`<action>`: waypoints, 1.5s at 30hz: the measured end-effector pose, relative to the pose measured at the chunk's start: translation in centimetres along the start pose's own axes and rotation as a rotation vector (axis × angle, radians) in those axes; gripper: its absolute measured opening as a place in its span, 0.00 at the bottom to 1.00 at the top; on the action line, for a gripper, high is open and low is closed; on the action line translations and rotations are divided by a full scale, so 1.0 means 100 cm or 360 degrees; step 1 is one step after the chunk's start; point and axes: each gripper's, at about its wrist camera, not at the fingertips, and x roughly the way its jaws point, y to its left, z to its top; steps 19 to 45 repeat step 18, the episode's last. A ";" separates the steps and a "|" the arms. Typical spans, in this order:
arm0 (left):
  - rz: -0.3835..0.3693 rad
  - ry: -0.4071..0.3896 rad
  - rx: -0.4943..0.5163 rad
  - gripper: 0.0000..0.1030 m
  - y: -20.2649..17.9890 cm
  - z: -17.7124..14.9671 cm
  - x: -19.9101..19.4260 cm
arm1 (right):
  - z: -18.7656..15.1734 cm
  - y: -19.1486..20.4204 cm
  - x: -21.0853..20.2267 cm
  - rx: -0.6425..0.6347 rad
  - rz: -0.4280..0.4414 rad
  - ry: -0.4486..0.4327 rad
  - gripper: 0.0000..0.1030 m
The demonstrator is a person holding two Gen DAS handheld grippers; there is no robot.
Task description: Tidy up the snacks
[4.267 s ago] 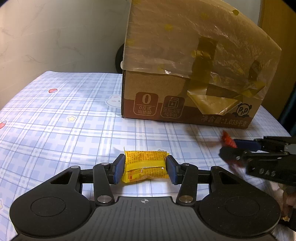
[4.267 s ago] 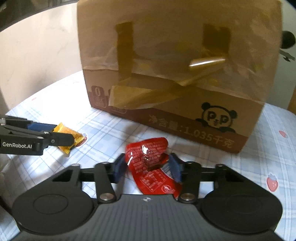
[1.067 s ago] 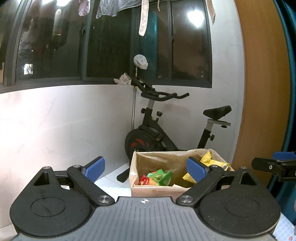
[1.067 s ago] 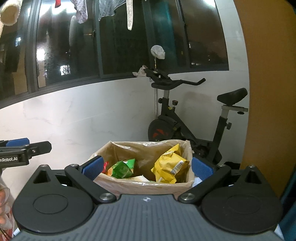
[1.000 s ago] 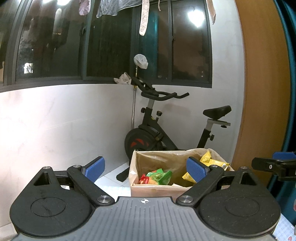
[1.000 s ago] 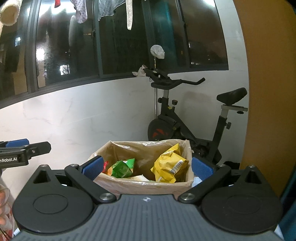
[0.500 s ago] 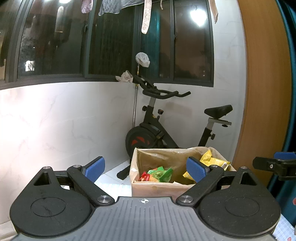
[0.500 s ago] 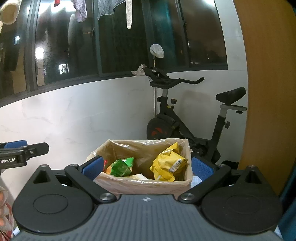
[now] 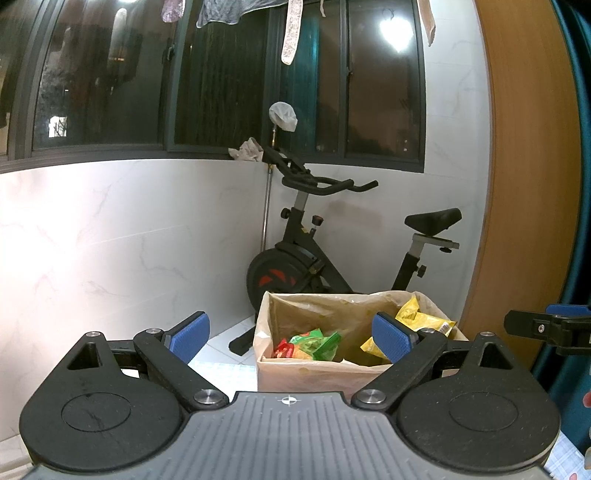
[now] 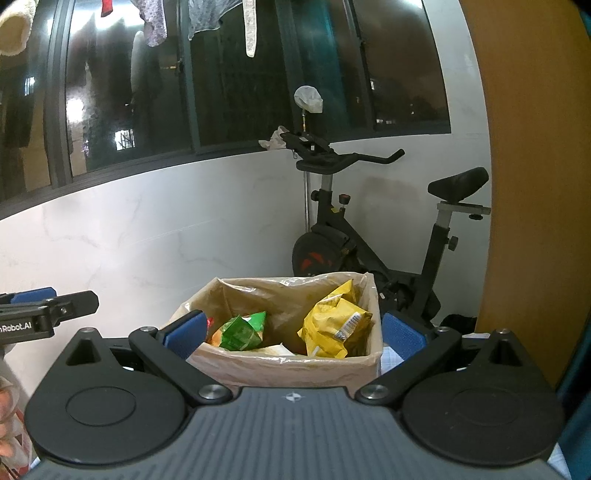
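Note:
An open cardboard box [image 9: 306, 373] [image 10: 288, 369] lined with clear plastic stands ahead of both grippers. Inside lie a green snack bag [image 9: 314, 341] [image 10: 242, 330], a yellow snack bag [image 9: 421, 321] [image 10: 332, 325] and a red packet [image 9: 282, 349]. My left gripper [image 9: 291, 338] is open and empty, held above and short of the box. My right gripper [image 10: 293, 334] is open and empty too, its blue pads [image 10: 186, 334] spread either side of the box. Each gripper shows at the edge of the other's view: the right one [image 9: 546, 326], the left one [image 10: 44, 306].
A black exercise bike [image 9: 332, 251] [image 10: 373, 236] stands behind the box against a white marble-look wall. Dark windows with hanging laundry [image 10: 207, 18] fill the top. A wooden panel [image 9: 528, 184] rises on the right. A corner of the checked tablecloth [image 9: 565, 454] shows at the bottom right.
Over the last second both grippers have stayed open and empty, with the views drifting only slightly. About four seconds ago each held a packet low over the table in front of the box; those packets are gone from the jaws.

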 end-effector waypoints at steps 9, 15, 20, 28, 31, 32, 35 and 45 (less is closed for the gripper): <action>-0.0012 0.0011 -0.0006 0.93 -0.001 -0.001 0.003 | -0.001 -0.001 0.000 -0.0006 -0.0018 0.0006 1.00; -0.0012 0.0016 -0.0017 0.93 0.000 -0.002 0.004 | -0.003 -0.001 0.000 -0.0014 -0.0022 0.0015 1.00; -0.0010 0.0024 -0.0030 0.93 0.002 -0.002 0.005 | -0.003 0.000 0.001 -0.0018 -0.0021 0.0017 1.00; -0.0010 0.0024 -0.0030 0.93 0.002 -0.002 0.005 | -0.003 0.000 0.001 -0.0018 -0.0021 0.0017 1.00; -0.0010 0.0024 -0.0030 0.93 0.002 -0.002 0.005 | -0.003 0.000 0.001 -0.0018 -0.0021 0.0017 1.00; -0.0010 0.0024 -0.0030 0.93 0.002 -0.002 0.005 | -0.003 0.000 0.001 -0.0018 -0.0021 0.0017 1.00; -0.0010 0.0024 -0.0030 0.93 0.002 -0.002 0.005 | -0.003 0.000 0.001 -0.0018 -0.0021 0.0017 1.00; -0.0010 0.0024 -0.0030 0.93 0.002 -0.002 0.005 | -0.003 0.000 0.001 -0.0018 -0.0021 0.0017 1.00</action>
